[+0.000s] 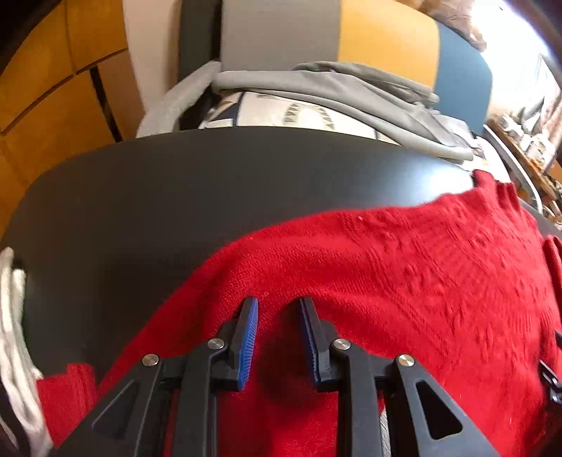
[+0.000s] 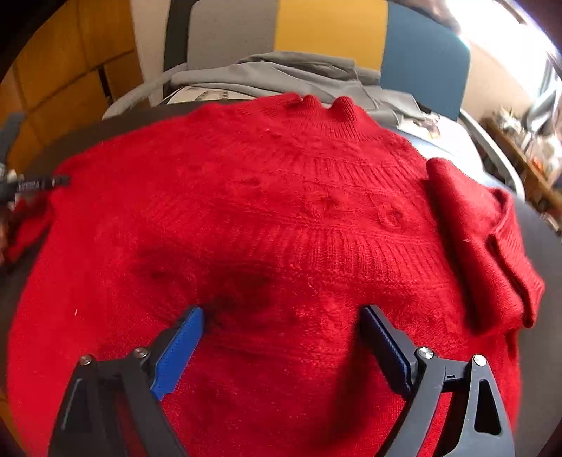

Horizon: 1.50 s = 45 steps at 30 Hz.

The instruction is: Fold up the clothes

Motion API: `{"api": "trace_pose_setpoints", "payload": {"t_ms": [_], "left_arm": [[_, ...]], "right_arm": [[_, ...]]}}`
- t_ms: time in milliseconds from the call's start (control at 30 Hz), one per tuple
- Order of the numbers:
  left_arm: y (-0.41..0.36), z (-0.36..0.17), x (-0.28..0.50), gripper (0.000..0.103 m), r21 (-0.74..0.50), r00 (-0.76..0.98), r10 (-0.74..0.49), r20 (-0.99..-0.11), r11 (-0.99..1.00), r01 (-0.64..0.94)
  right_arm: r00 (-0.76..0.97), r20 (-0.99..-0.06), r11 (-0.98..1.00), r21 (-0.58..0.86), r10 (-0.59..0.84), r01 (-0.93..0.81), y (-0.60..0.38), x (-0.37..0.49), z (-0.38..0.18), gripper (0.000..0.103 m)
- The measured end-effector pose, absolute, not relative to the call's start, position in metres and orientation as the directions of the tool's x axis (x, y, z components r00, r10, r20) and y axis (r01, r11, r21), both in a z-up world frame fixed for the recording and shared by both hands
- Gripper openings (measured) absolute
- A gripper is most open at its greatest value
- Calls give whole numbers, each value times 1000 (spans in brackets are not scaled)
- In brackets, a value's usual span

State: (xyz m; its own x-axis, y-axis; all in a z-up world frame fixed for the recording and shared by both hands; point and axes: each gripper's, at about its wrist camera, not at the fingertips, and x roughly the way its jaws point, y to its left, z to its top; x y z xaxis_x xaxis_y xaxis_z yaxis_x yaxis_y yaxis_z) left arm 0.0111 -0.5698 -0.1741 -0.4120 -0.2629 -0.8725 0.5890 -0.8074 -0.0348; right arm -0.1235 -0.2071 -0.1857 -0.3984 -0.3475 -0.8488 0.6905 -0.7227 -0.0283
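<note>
A red knit sweater [image 2: 281, 211] lies spread on a dark table [image 1: 140, 190], collar at the far edge. Its right sleeve [image 2: 484, 246] is folded in over the body. My right gripper [image 2: 282, 311] is wide open just above the sweater's middle, holding nothing. My left gripper [image 1: 277, 306] is partly open over the sweater's [image 1: 386, 274] left edge, with cloth beneath the fingers but none pinched between them. The left gripper's tip also shows at the left edge of the right wrist view [image 2: 42, 183].
A pile of grey clothes [image 1: 333, 91] and a patterned cloth [image 1: 281, 112] lie on a surface behind the table. A white cloth [image 1: 14, 316] hangs at the table's left edge. Grey, yellow and blue panels [image 2: 333, 31] stand behind. Cluttered shelves [image 2: 527, 147] are at the right.
</note>
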Motion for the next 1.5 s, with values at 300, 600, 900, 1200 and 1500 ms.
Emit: {"api": "trace_pose_setpoints", "payload": {"t_ms": [300,600,900,1200,1500], "left_arm": [[-513,-122,37,26,-161,-572,-233,-786,-817,554],[-374,-146,19,27,-246,-661,-11,-750,-923,295],[-356,-179,5,27,-241,-656,-20,-755,-921,306],[-374,-187,11,27,-396,-706,75,-705,-866,304],[-377,-189,14,27,-441,-720,99,-687,-844,306]], "right_arm": [[-525,-732,-773,4,-434,634,-142,-138,-131,82],[-583,-734,-832,-46,-348,553,-63,-210,-122,84],[-465,-838,-870,25,-286,492,-62,-271,-174,57],[-395,-785,-865,339,-477,370,-21,-288,-166,33],[-487,-760,-902,344,-431,260,14,-329,-134,7]]}}
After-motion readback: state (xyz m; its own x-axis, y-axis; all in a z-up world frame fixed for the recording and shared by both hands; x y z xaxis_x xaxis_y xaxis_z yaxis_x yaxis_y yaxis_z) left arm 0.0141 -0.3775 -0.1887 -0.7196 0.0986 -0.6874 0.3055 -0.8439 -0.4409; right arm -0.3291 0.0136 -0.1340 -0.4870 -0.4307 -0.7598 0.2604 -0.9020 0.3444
